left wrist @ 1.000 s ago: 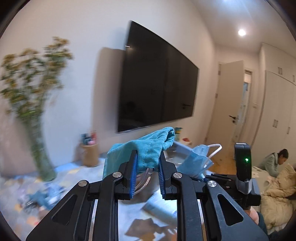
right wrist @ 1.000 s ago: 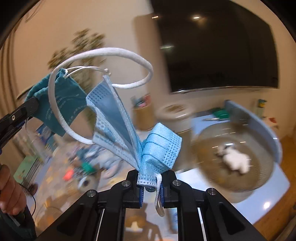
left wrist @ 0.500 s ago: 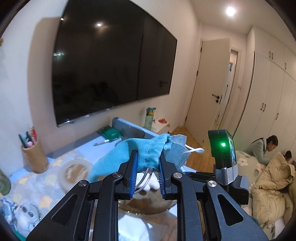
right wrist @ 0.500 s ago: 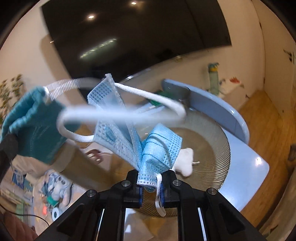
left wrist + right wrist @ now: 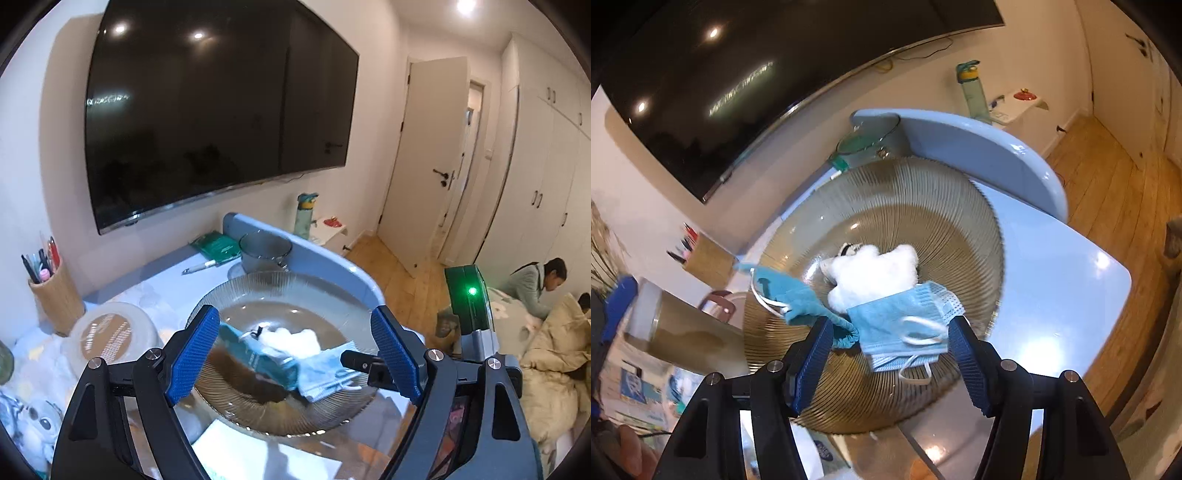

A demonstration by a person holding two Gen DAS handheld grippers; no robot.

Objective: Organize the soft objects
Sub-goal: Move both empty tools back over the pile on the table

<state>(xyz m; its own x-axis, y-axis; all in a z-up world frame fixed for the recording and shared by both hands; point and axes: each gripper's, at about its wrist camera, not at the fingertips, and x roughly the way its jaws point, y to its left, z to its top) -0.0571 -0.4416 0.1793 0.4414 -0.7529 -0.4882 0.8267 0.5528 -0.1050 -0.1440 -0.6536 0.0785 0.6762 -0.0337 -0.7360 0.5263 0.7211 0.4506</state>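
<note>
A ribbed glass plate (image 5: 332,295) (image 5: 923,192) holds three soft things. A white fluffy toy (image 5: 291,338) (image 5: 875,273) lies at its middle. A teal cloth mask (image 5: 258,356) (image 5: 798,299) lies to the toy's left. A light blue pleated mask (image 5: 325,376) (image 5: 905,325) lies at the near rim. My left gripper (image 5: 291,360) is open and empty just above the masks. My right gripper (image 5: 890,354) is open and empty, its jaws either side of the blue mask.
A pen holder (image 5: 55,291) and a round lidded tub (image 5: 110,332) stand left of the plate. A grey pot (image 5: 264,251) and a blue curved backrest (image 5: 979,155) sit behind it. A plush toy (image 5: 33,424) lies at the left. A wooden floor (image 5: 1126,206) is on the right.
Both grippers have opened and let go of their masks, which now lie in the glass plate. Both cameras have come down closer over the plate.
</note>
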